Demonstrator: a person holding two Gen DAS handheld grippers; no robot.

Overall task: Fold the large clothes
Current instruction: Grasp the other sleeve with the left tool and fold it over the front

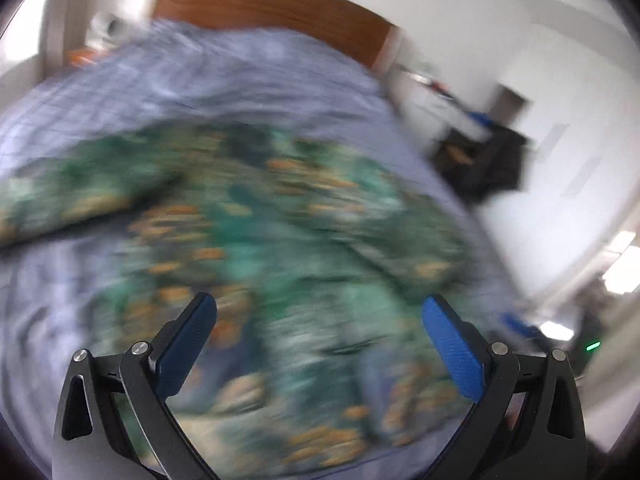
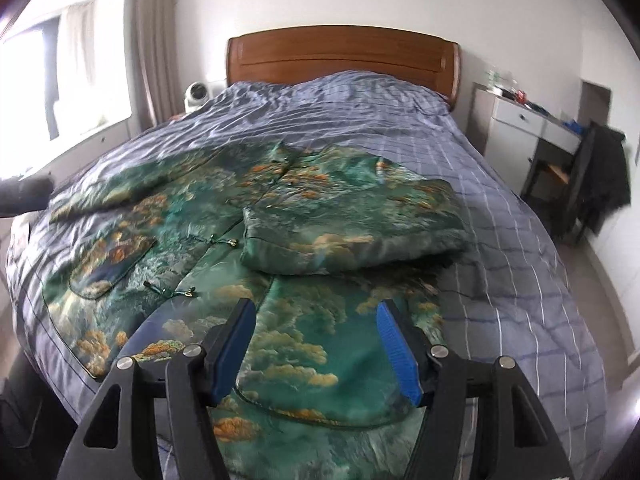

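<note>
A large green jacket (image 2: 208, 216) with orange and cream cloud print lies spread on the bed. Its right sleeve (image 2: 352, 232) is folded in across the body; its left sleeve (image 2: 104, 192) stretches out to the left. My right gripper (image 2: 316, 312) is open and empty, hovering above the jacket's lower hem. In the blurred left wrist view the jacket (image 1: 280, 220) fills the middle, and my left gripper (image 1: 320, 308) is open and empty above it.
The bed has a blue checked cover (image 2: 500, 216) and a wooden headboard (image 2: 340, 56). A white bedside table (image 2: 520, 124) and a chair with dark clothes (image 2: 596, 176) stand to the right. A window (image 2: 52, 80) is at left.
</note>
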